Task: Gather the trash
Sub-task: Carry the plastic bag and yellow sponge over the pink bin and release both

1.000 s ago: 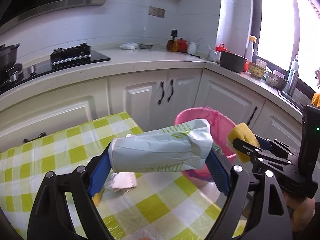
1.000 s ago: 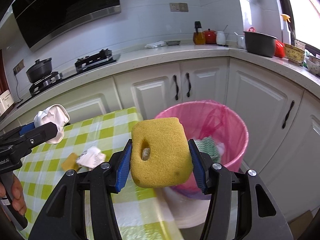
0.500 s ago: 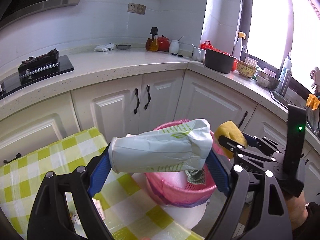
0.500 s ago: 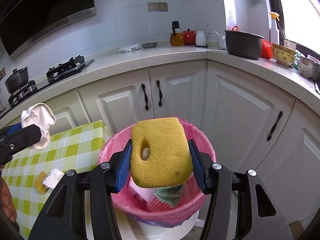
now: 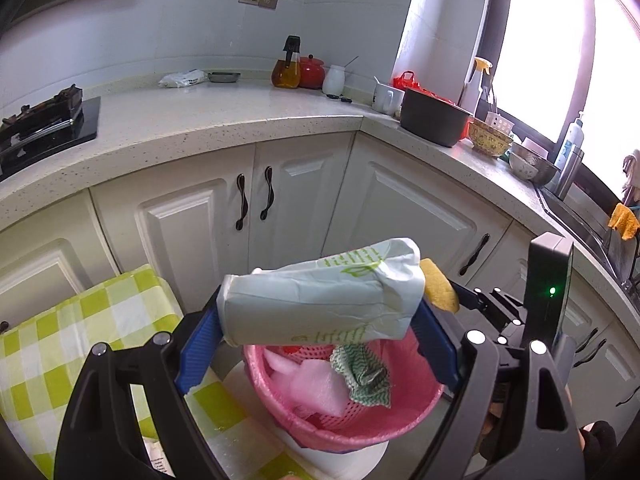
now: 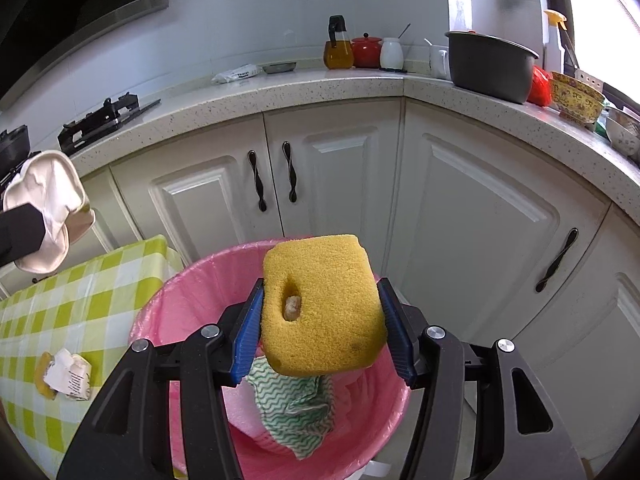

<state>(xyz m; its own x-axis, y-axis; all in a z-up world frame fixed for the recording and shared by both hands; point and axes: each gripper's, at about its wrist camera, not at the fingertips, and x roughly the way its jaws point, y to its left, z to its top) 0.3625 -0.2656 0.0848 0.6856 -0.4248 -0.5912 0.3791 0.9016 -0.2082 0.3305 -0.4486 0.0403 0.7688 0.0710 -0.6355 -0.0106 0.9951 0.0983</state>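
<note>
My left gripper [image 5: 320, 320] is shut on a crumpled white paper bag [image 5: 320, 300] with green print and holds it above the pink-lined trash bin [image 5: 344, 424]. My right gripper [image 6: 324, 320] is shut on a yellow sponge [image 6: 324, 308] with a hole, held over the bin's opening [image 6: 192, 292]. The sponge also shows in the left wrist view [image 5: 438, 284], and the bag in the right wrist view [image 6: 48, 208]. A green wavy cloth [image 6: 296, 408] and pink foam [image 5: 316, 388] lie inside the bin.
A green checked table [image 6: 80, 300] stands left of the bin, with a crumpled wrapper [image 6: 66, 374] on it. White cabinets [image 6: 332, 184] and a counter [image 6: 280, 84] with pots and jars run behind. A grey pot [image 6: 488, 64] sits at right.
Both grippers have moved from over the table to above the bin, still holding the bag and the sponge. The bin now sits directly below them.
</note>
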